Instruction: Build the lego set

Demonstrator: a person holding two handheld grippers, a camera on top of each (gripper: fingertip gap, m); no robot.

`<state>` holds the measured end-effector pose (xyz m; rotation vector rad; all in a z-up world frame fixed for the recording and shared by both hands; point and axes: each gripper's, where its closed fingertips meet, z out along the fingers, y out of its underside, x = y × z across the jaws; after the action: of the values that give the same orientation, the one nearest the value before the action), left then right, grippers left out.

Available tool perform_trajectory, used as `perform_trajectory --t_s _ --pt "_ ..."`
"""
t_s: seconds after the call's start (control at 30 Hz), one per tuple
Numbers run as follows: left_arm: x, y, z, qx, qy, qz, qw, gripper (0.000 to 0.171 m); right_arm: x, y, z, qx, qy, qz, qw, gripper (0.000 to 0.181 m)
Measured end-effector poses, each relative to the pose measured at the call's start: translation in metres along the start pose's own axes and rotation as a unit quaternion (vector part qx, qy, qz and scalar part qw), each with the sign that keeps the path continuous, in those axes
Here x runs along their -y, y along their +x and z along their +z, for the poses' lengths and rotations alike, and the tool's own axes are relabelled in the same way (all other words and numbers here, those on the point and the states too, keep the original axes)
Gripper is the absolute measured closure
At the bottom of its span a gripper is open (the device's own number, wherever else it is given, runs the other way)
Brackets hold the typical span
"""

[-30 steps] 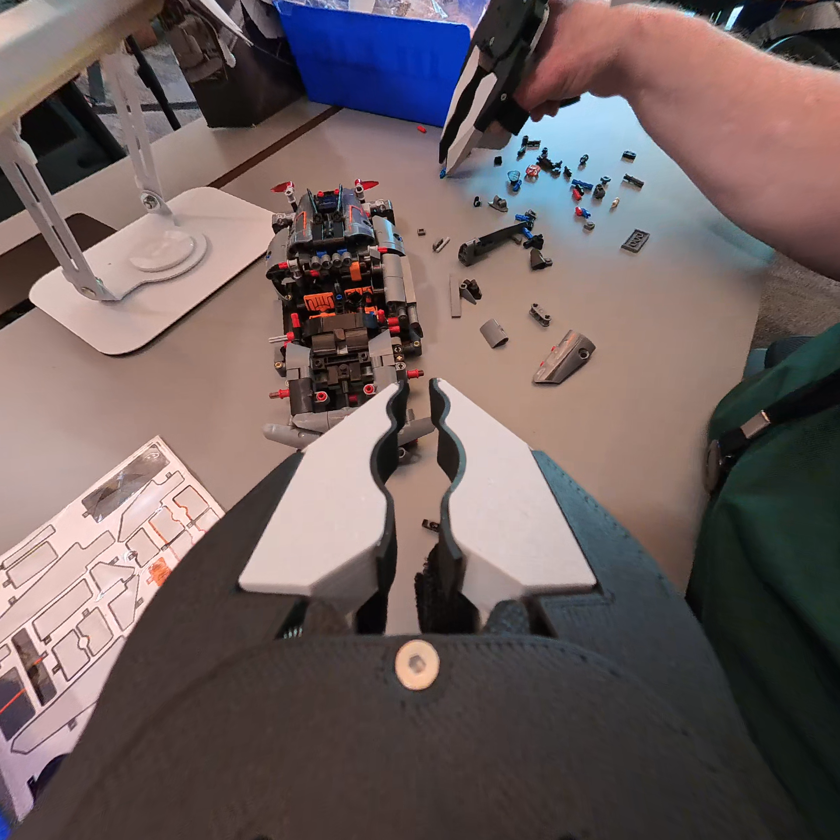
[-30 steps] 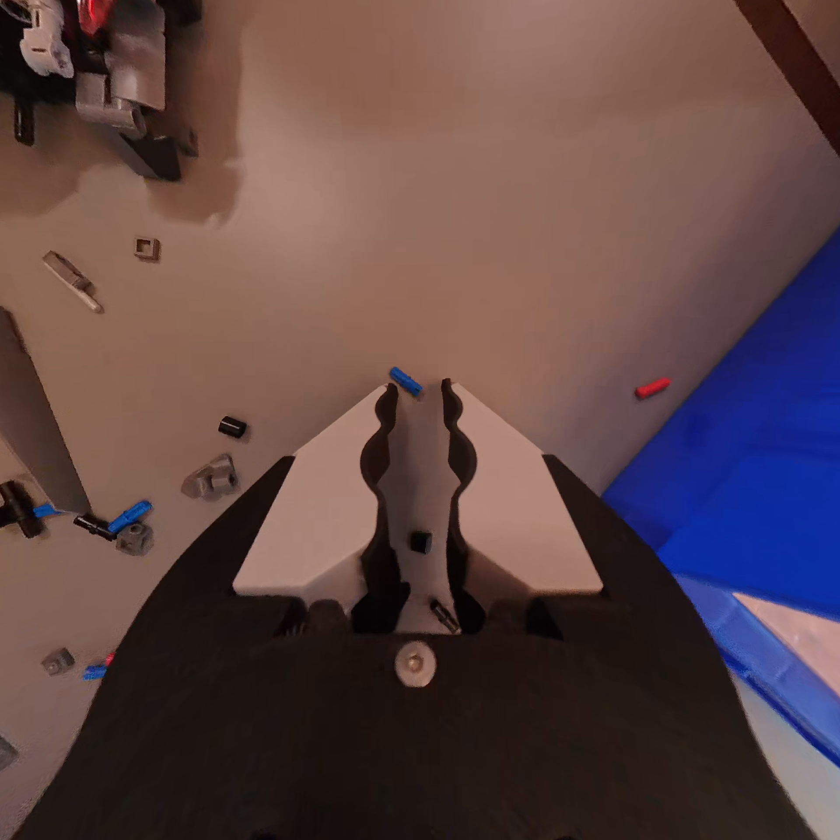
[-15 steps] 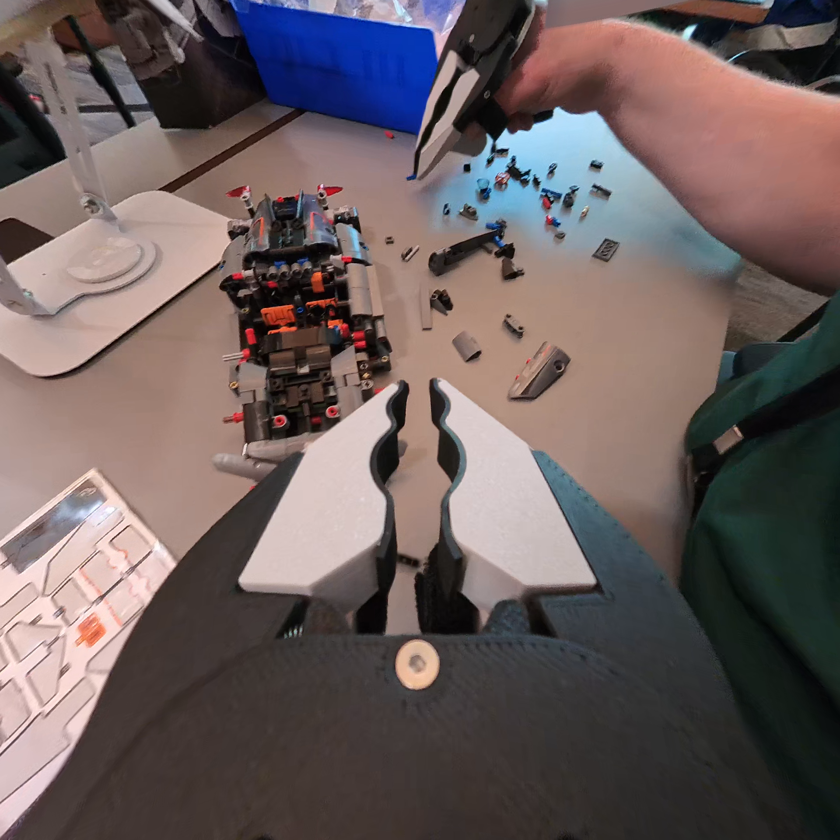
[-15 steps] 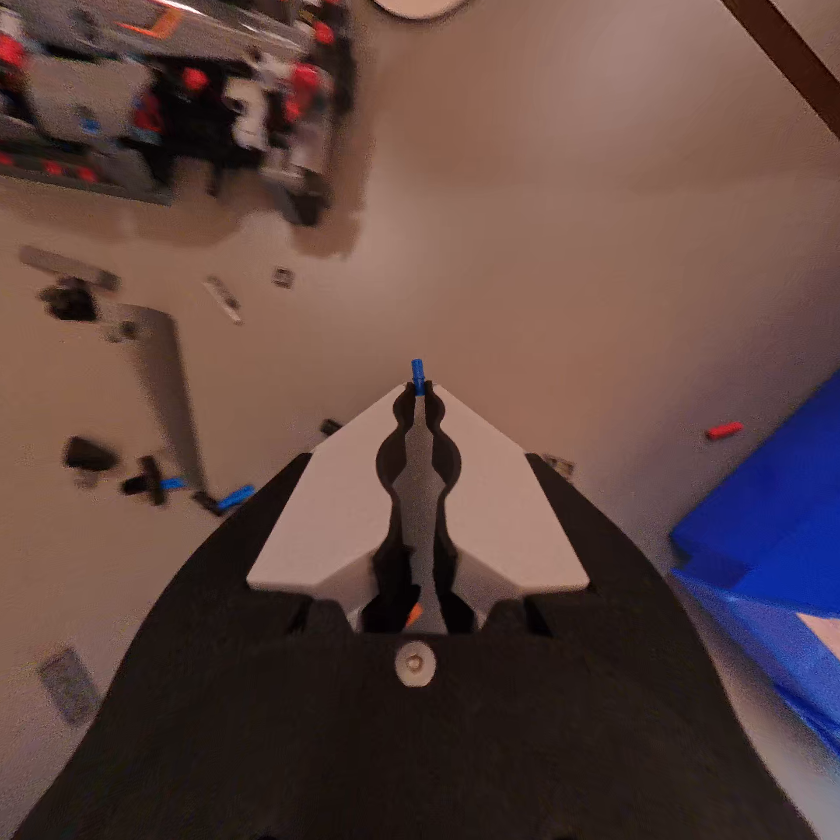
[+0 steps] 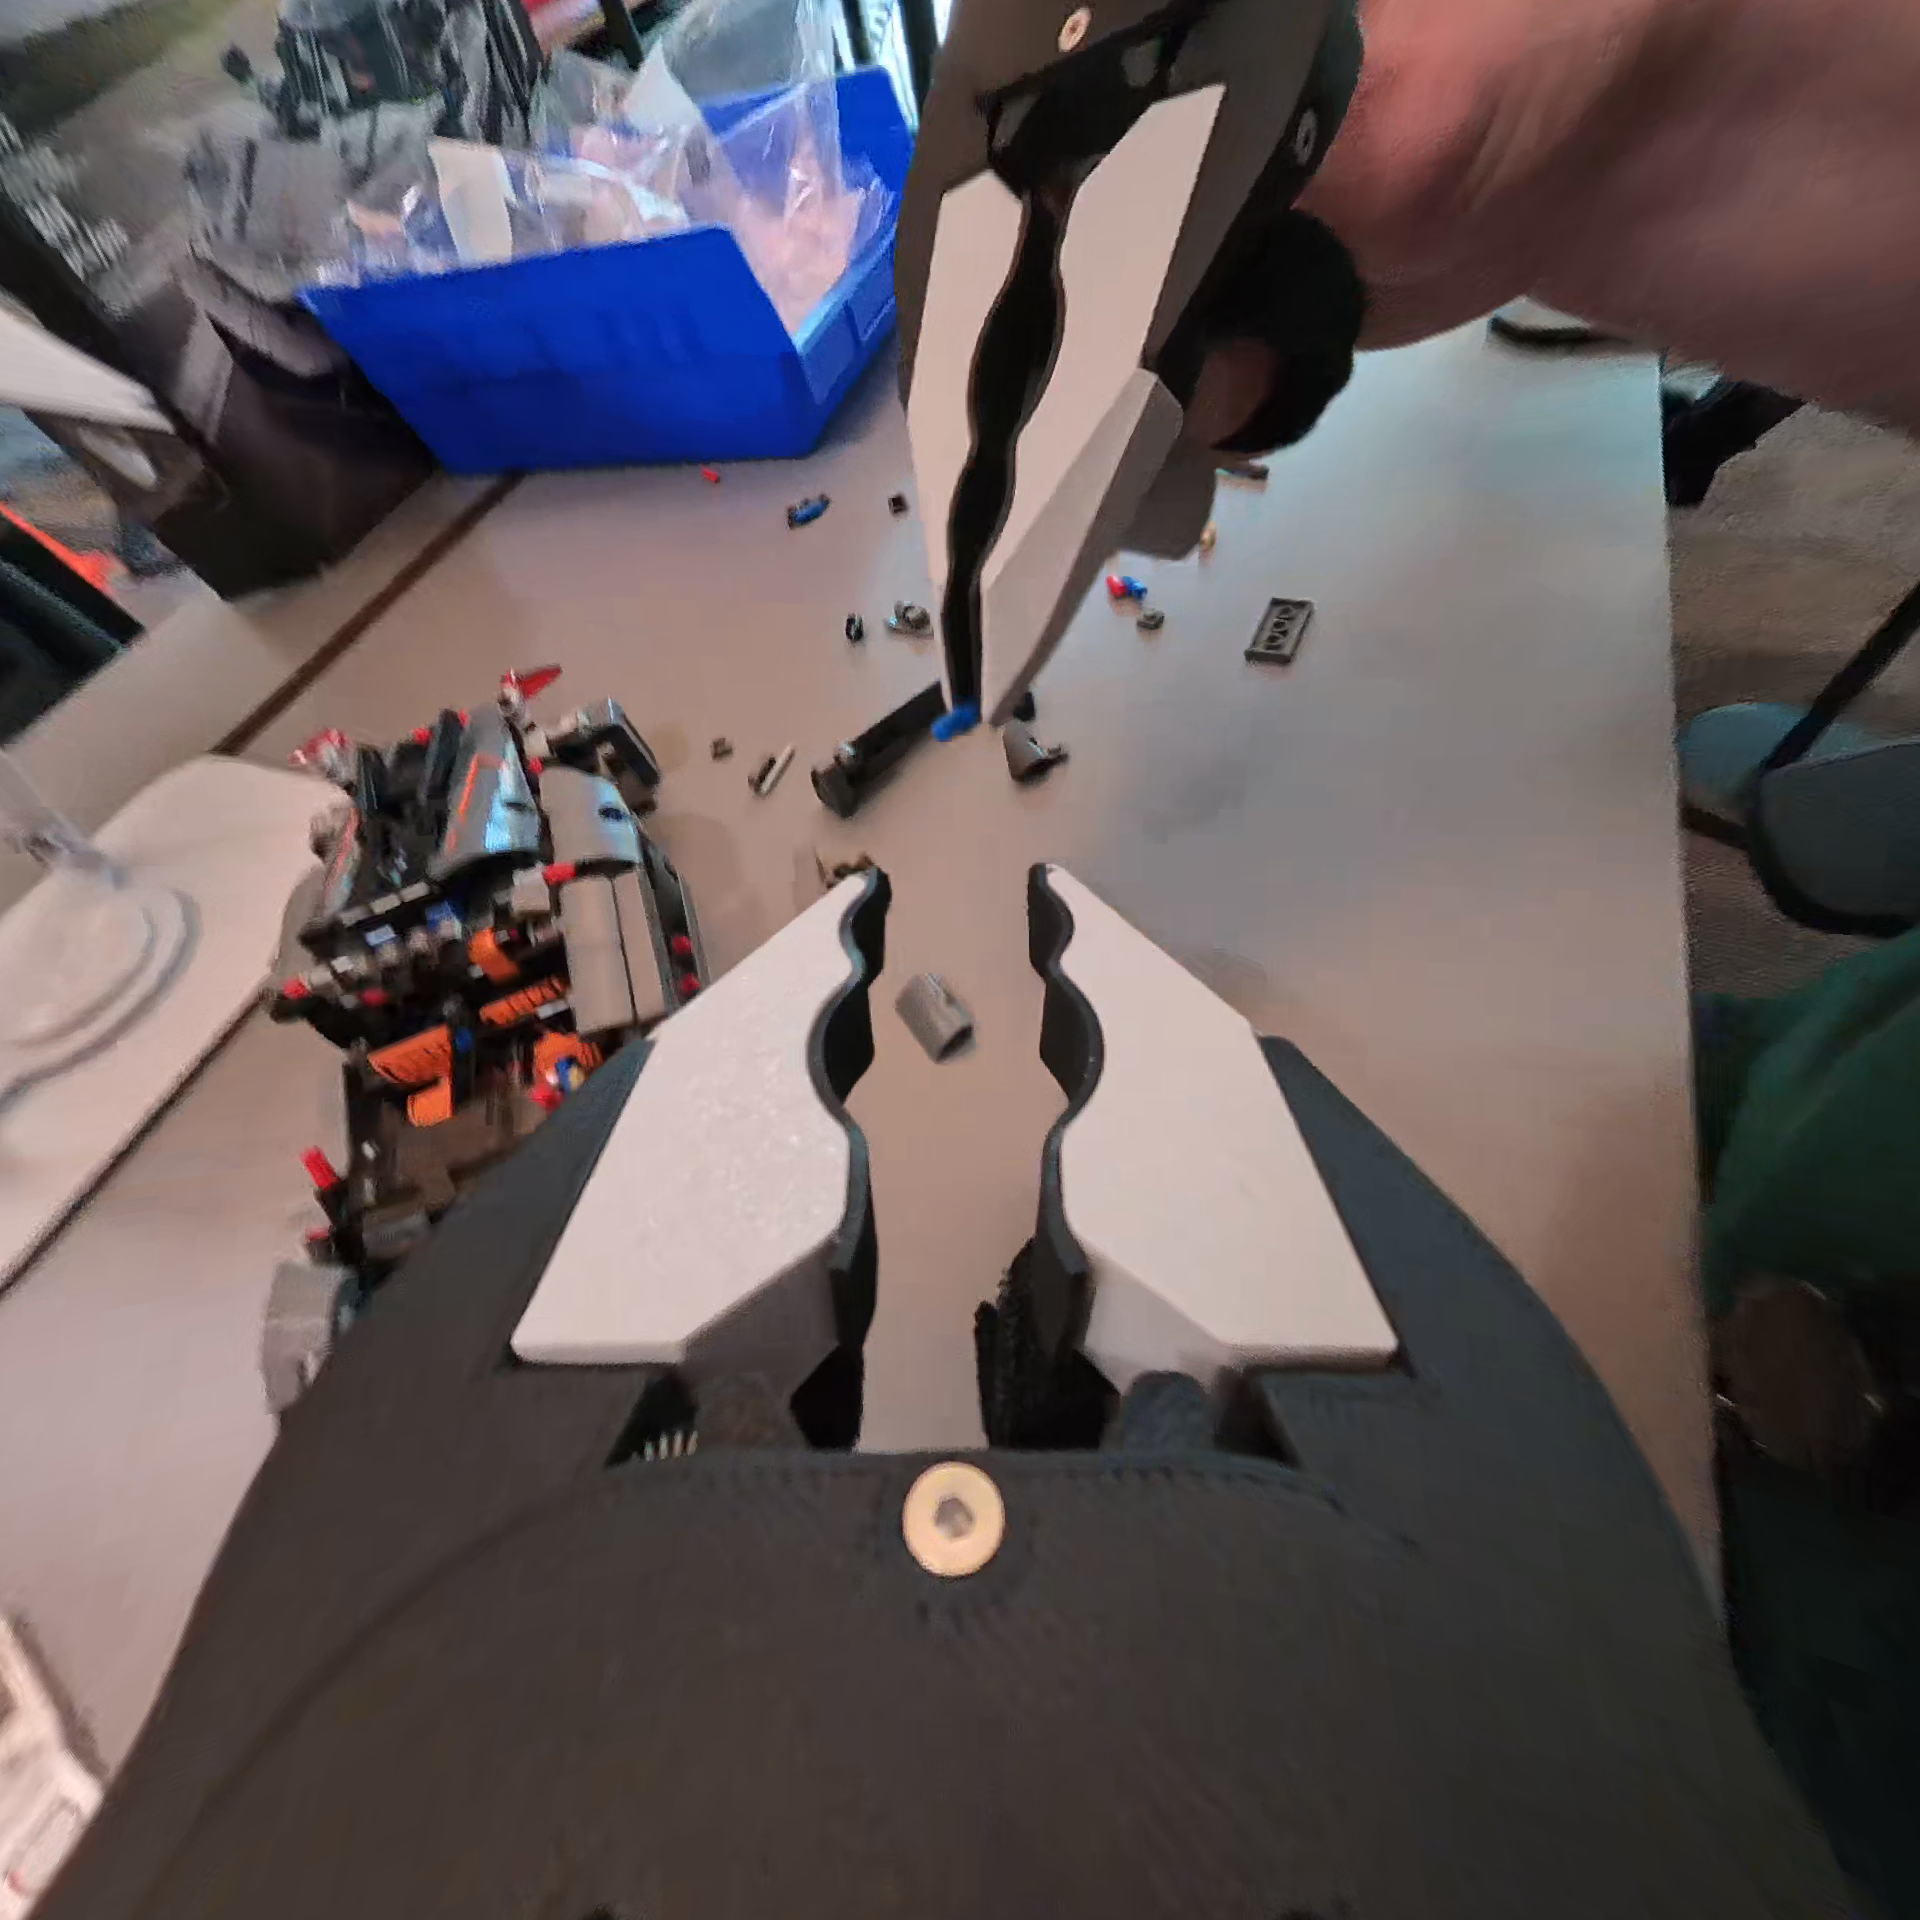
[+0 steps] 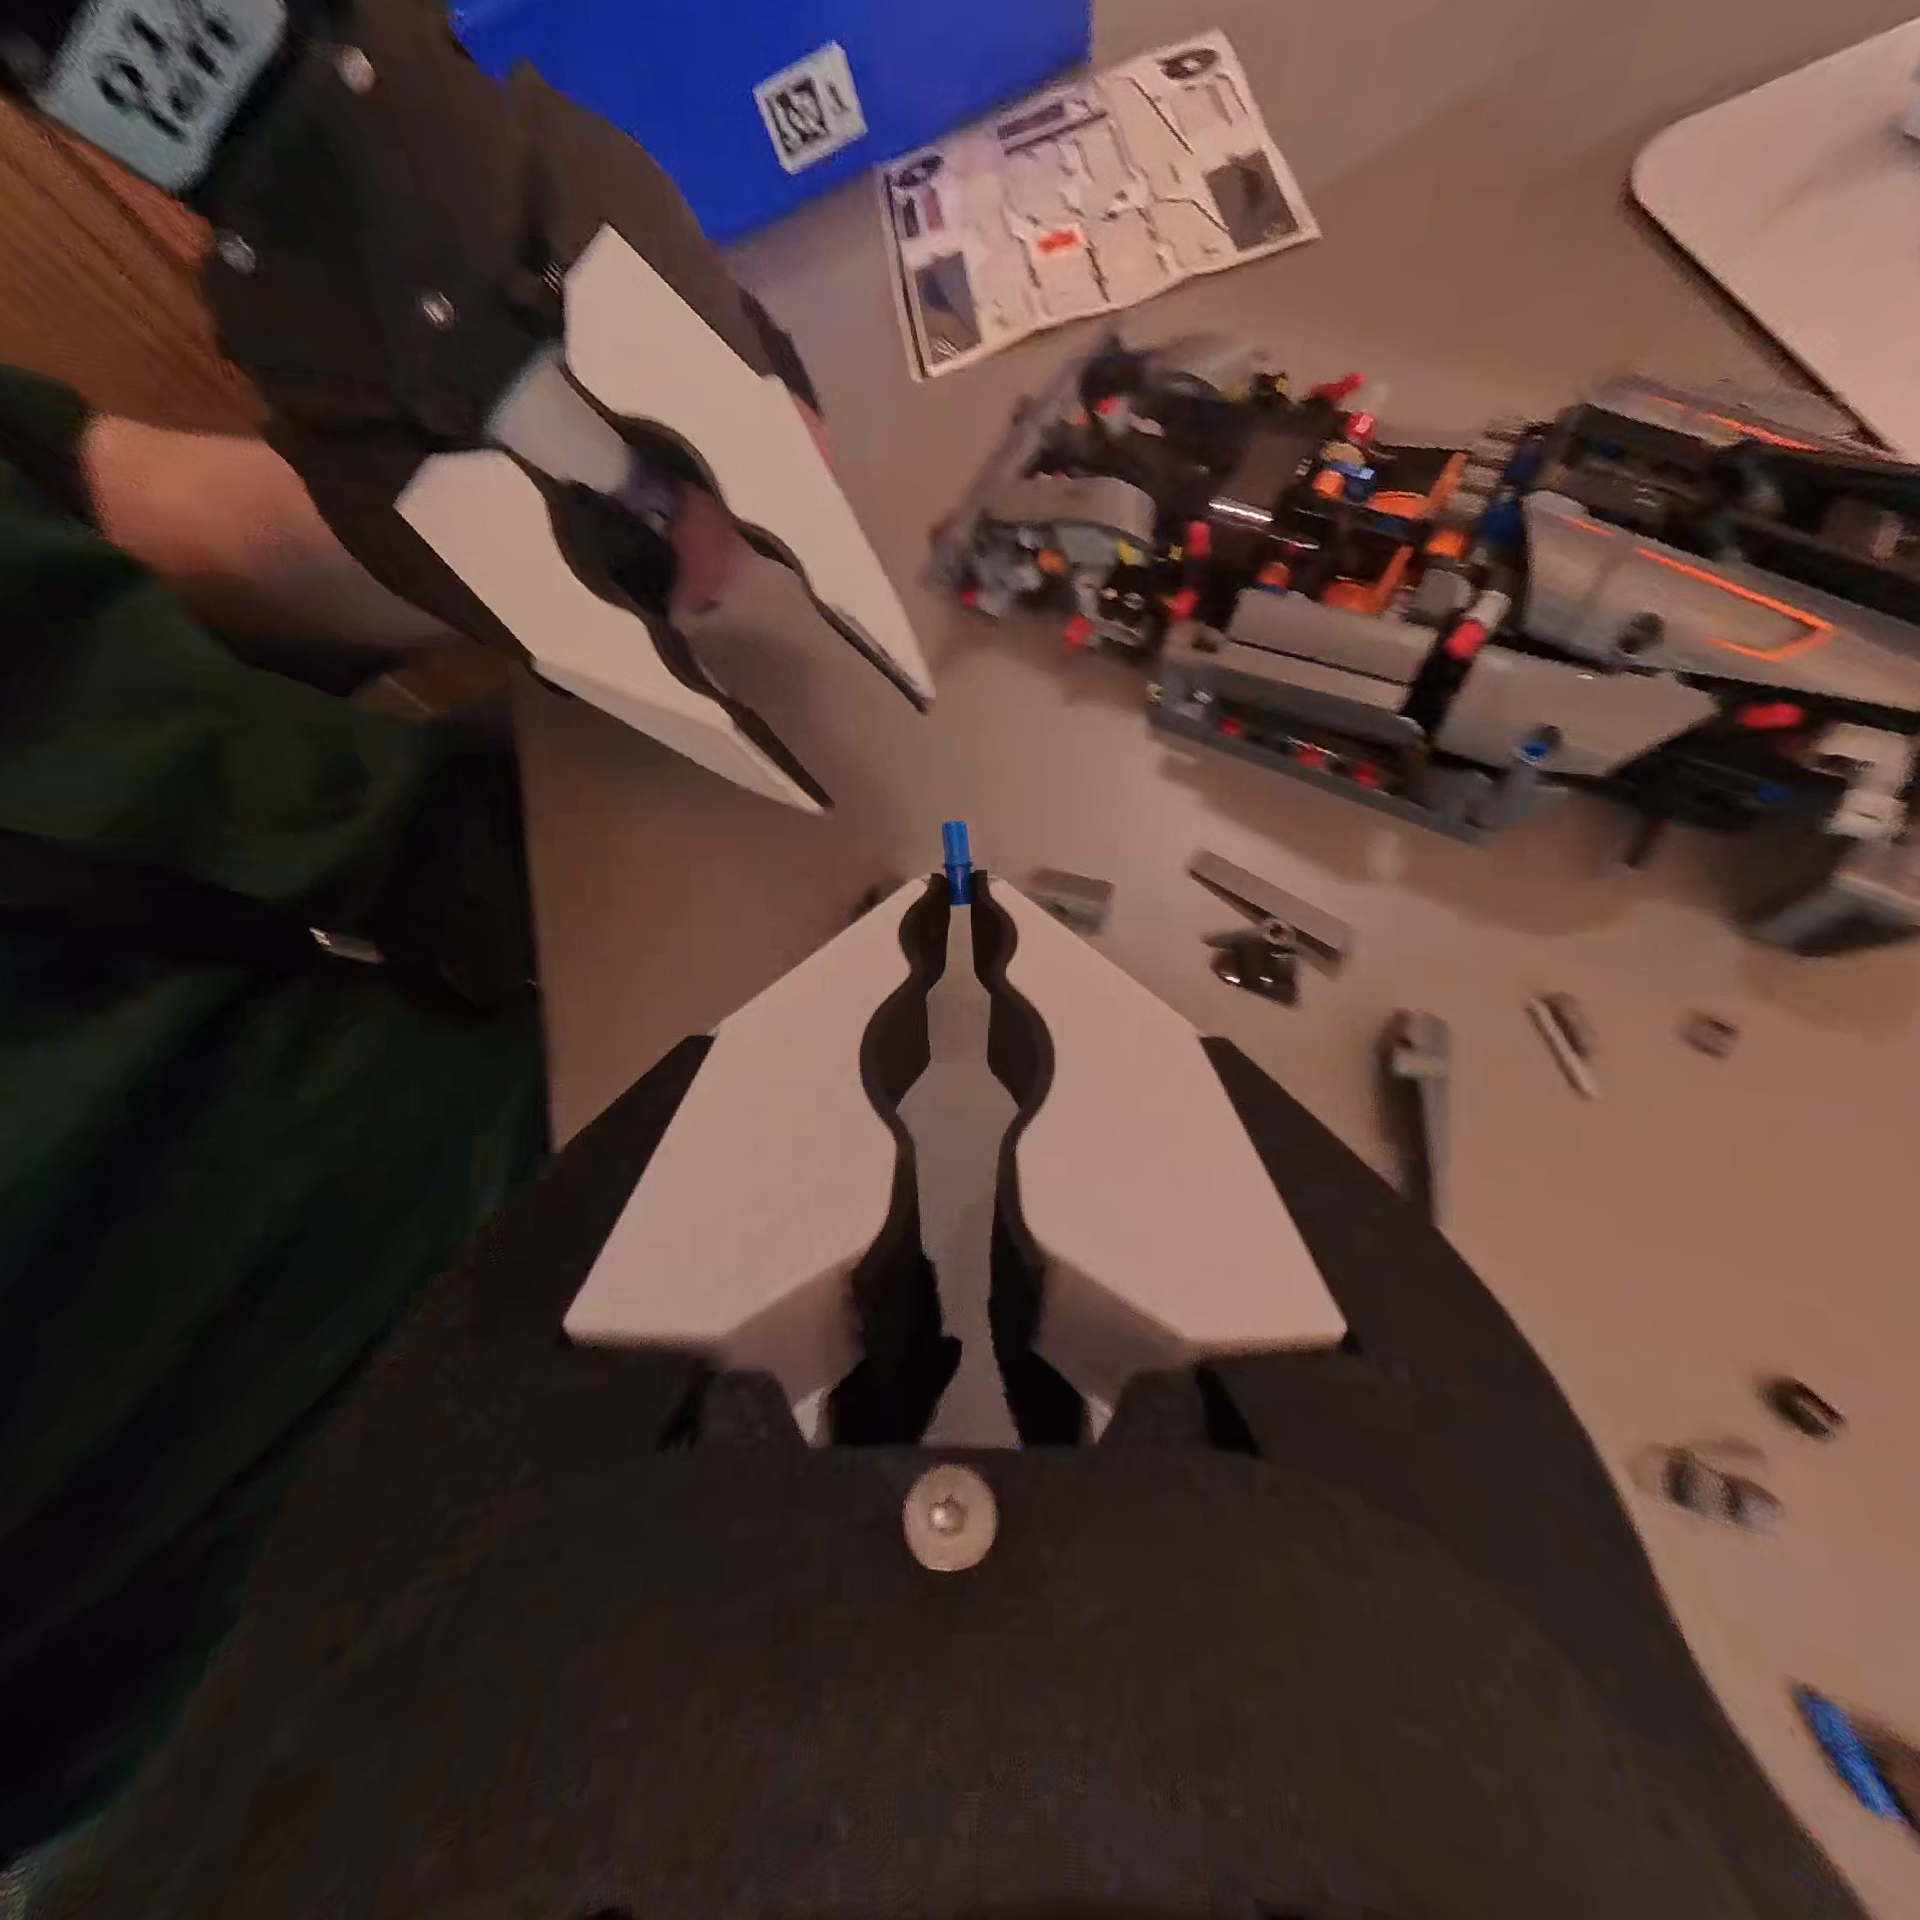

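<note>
While pinched upright, blue pin (image 6: 955,860) protrudes past right gripper (image 6: 957,902) jaws.

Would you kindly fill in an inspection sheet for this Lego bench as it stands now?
Surface: grey table, mostly bare near the right edge.
Job's things: half-built car; blue pin; instruction sheet; grey sleeve.
Clutter: small loose pieces scattered; blue bin with plastic bags; white stand base.
Grippers: left gripper open, empty; right gripper pinching the pin at its tips.
Cables: nothing seen.
Surroundings: person in a green top.
</note>
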<state>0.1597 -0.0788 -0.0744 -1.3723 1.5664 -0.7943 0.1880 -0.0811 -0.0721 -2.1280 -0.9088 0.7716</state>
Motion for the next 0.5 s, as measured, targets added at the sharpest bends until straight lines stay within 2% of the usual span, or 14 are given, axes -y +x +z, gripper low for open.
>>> perform_trajectory --t_s 0.1,0.27,0.4,0.5 --pt "0.013 0.004 0.008 0.028 0.004 0.074 0.997 0.145 0.005 -0.017 0.002 0.045 0.015 0.026 0.999 0.18" --pt "0.019 0.015 0.013 0.061 -0.008 0.187 0.98 0.163 0.002 -0.03 0.001 0.083 0.009 0.049 0.995 0.179" --pt "0.017 0.021 0.014 0.072 -0.019 0.223 0.972 0.166 -0.003 -0.033 0.0 0.092 0.002 0.062 0.994 0.179" --pt "0.019 0.018 0.011 0.091 -0.017 0.223 0.97 0.168 0.004 -0.032 -0.002 0.095 0.033 0.069 0.993 0.179"
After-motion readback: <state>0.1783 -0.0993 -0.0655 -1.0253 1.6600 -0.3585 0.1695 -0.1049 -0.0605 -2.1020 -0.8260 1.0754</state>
